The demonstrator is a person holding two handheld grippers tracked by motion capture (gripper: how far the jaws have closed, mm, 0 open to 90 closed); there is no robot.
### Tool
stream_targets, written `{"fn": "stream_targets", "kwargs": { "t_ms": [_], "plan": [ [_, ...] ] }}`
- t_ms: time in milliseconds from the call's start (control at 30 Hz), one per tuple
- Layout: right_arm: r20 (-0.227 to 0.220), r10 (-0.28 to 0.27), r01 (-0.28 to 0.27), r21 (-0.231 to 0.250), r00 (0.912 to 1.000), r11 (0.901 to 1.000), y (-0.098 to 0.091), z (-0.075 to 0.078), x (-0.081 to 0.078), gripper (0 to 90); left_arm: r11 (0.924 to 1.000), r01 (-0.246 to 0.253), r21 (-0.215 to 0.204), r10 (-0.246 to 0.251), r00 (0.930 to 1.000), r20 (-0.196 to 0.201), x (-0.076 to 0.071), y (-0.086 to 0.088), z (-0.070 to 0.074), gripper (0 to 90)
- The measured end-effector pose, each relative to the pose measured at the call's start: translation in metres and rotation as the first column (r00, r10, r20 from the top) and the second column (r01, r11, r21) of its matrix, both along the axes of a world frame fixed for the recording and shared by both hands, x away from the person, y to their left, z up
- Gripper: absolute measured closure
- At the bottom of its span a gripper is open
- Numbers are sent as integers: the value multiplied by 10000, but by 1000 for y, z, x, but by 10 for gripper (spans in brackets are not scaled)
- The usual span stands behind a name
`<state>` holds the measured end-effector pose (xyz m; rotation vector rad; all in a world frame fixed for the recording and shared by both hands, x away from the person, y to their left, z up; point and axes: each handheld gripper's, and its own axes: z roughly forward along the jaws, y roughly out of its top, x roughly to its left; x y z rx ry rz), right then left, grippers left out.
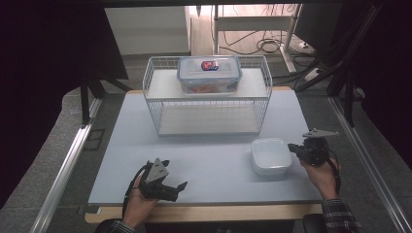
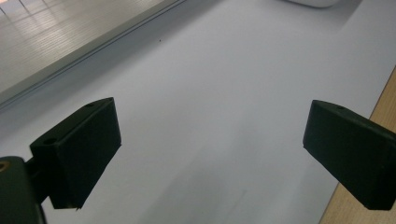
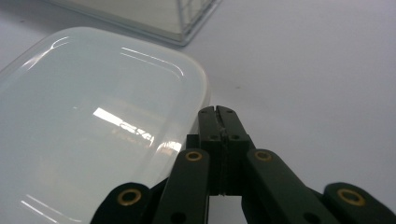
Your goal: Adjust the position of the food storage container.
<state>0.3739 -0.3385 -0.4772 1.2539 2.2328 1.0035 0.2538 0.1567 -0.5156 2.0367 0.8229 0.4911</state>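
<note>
White translucent plastic container (image 1: 271, 156), the squarish one with rounded corners, is sitting on the pale grey tabletop (image 1: 214, 160) toward the near right, just in front of the right end of the white wire two-tier rack (image 1: 208, 94). Looks to me like we're at the very start of the job on it: the approach step, nothing grabbed yet.

The right gripper (image 1: 293, 148) is hovering right at the container's right edge, and in the right gripper view its black jaws are pressed together at the tips with nothing between them, sitting just beside the container's rim (image 3: 196, 88), maybe touching it, hard to say. So it's clenched but empty. Could be it's getting ready to nudge the thing, or it's just parked there before opening.

The left gripper (image 1: 180, 188) is resting well apart from it, down at the near left of the table, jaws spread wide and holding nothing. Its own view is mostly looking across bare table (image 2: 224, 93).

My guess for the next move: if it's a pick-up, the right one needs to open up and get a jaw on either side of that rim. The plastic looks slick and shallow, so it'll need a square bite.

There's also a clear lidded box with blue clips (image 1: 209, 74) sitting on the rack's top shelf, not involved right now.
</note>
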Motion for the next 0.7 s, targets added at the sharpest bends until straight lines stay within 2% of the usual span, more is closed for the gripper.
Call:
{"fn": "stream_targets", "kwargs": {
  "t_ms": [200, 433, 700],
  "plan": [
    [-283, 502, -493, 293, 9983, 9984, 20, -2, -7, 897, 10000, 24, 59, -23, 10000, -18, 0, -1, 0, 38],
    [-522, 1123, -1115, 190, 9923, 9936, 40, -4, -17, 896, 9999, 72, 94, -71, 9999, -94, 0, -2, 0, 41],
    [-807, 1902, -1877, 367, 9784, 9815, 66, -6, -26, 896, 9999, 56, 117, -55, 9999, -114, 0, -2, 0, 40]
  ]
}}
